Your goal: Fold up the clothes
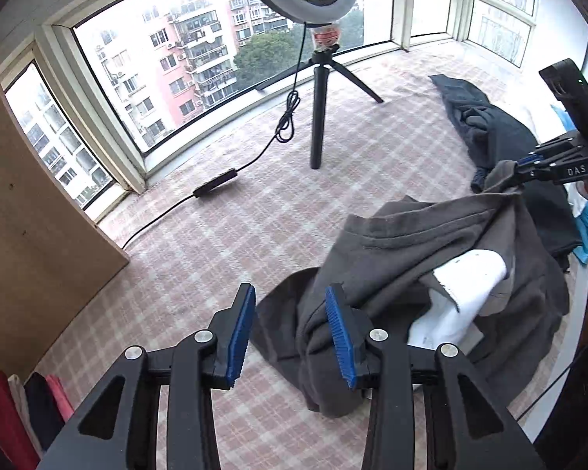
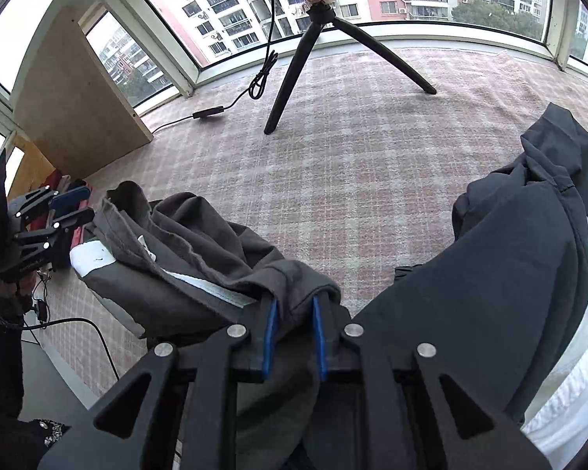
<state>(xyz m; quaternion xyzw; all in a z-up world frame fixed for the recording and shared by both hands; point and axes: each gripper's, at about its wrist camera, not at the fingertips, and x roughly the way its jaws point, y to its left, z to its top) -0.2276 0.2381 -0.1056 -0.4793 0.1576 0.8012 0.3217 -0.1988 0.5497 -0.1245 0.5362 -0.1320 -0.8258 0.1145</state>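
A crumpled grey garment [image 1: 411, 243] with a white pocket lining [image 1: 470, 278] lies on the checked pink cloth. My right gripper [image 2: 294, 313] is shut on a bunched edge of the grey garment [image 2: 176, 243], holding that corner raised. In the left wrist view the right gripper [image 1: 515, 174] pinches that corner at the right. My left gripper [image 1: 290, 333] is open just above the garment's near left edge, its right pad [image 1: 341, 333] over the cloth, nothing clamped. From the right wrist view the left gripper [image 2: 78, 205] shows at the far left, jaws apart.
A ring light on a black tripod [image 1: 317, 117] stands mid-surface, its cable and inline controller [image 1: 215, 186] trailing left. A dark navy garment [image 2: 509, 254] lies heaped at the right over white fabric [image 2: 568, 391]. A wooden board [image 1: 19, 215] and stacked clothes [image 1: 11, 411] are at the left.
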